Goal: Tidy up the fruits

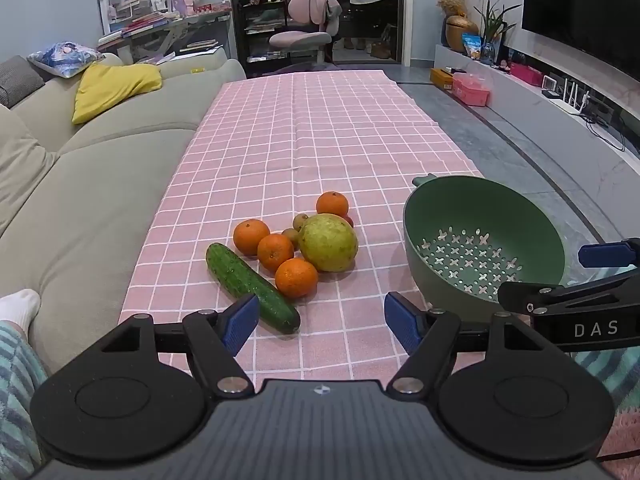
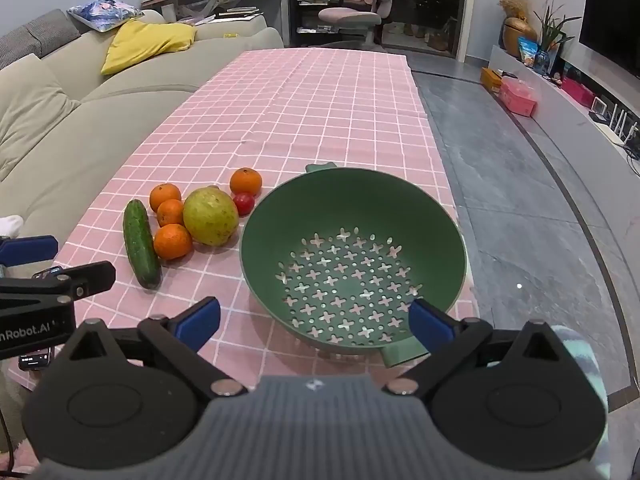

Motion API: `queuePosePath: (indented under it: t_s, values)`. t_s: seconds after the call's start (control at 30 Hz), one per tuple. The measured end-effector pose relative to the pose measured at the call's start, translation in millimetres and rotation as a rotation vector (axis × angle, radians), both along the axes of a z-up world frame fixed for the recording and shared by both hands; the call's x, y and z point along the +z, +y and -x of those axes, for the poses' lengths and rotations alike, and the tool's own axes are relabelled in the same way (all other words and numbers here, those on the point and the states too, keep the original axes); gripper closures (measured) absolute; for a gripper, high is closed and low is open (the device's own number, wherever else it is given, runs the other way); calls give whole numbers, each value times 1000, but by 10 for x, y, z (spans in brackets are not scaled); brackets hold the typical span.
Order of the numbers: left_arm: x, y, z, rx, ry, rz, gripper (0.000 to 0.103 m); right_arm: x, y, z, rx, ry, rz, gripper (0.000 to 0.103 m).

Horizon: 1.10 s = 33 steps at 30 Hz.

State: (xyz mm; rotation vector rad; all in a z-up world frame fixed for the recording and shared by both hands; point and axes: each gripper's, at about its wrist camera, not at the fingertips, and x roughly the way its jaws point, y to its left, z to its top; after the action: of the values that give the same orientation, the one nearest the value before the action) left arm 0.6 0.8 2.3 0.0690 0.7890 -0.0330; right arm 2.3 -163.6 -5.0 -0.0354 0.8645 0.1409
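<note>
Now hovering w/ both sets of jaws released, nothing between: left gripper (image 1: 320, 322) facing cucumber (image 1: 251, 286), tangerines (image 1: 275, 252) & pomelo (image 1: 328, 242) piled beside empty green colander (image 2: 354, 256); right gripper (image 2: 316, 322) hanging over colander, prob. for steadying.

1. Left gripper (image 1: 320, 322): jaws spread wide, nothing between the blue pads (image 1: 240, 322); tilted downward.
2. Right gripper (image 2: 316, 322): jaws spread wide, pads (image 2: 198, 322) bare, nothing gripped.
3. The two grippers sit side by side, each at the edge of the other's view.
</note>
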Motion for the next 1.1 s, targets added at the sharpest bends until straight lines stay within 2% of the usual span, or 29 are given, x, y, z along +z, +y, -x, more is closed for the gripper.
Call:
queuePosePath:
  t_s: [1.1]
  values:
    - [-31,-1,3,-3,13,-14,19,-9,-9,-34,-27,26,1,4]
